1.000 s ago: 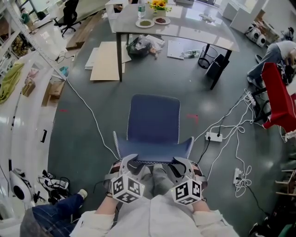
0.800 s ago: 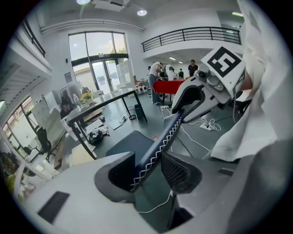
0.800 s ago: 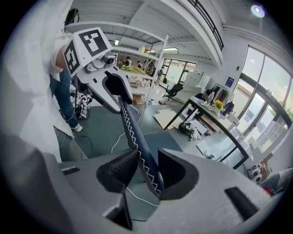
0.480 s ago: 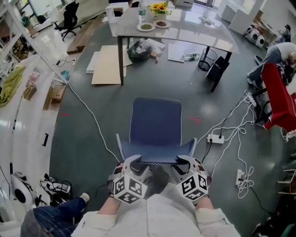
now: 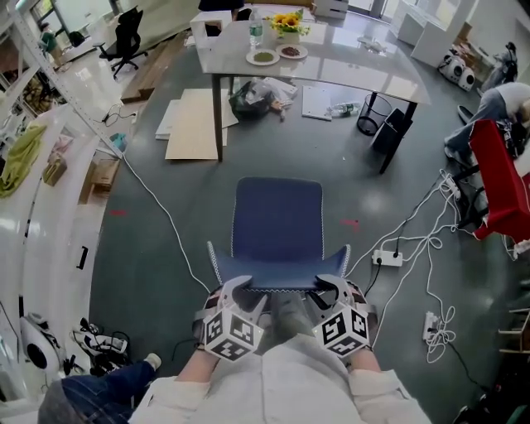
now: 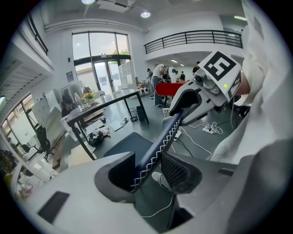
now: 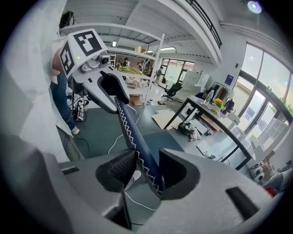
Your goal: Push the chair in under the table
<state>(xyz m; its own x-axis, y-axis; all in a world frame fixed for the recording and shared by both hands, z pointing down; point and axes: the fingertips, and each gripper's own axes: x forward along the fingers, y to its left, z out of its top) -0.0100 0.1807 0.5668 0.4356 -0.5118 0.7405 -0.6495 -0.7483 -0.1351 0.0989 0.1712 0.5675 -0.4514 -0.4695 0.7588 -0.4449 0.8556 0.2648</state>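
Observation:
A blue chair (image 5: 277, 219) stands on the grey floor with its seat facing the grey table (image 5: 348, 70) farther ahead. My left gripper (image 5: 239, 295) straddles the left end of the backrest's top edge (image 6: 160, 146). The edge lies against one jaw, with a gap to the other pad. My right gripper (image 5: 329, 291) straddles the right end of that edge (image 7: 132, 137). Its jaws have just been opening; the backrest rests on one jaw and a gap shows beside the other. Both grippers are open around the backrest.
Cardboard sheets (image 5: 195, 124), a dark bag (image 5: 252, 98) and a wire bin (image 5: 373, 114) lie under and beside the table. Plates and flowers (image 5: 286, 21) sit on top. White cables and a power strip (image 5: 387, 258) trail on the right. White shelving (image 5: 50, 190) runs along the left.
The chair and both grippers have advanced together toward the table, which now sits closer in the head view. Both grippers still straddle the backrest's top edge.

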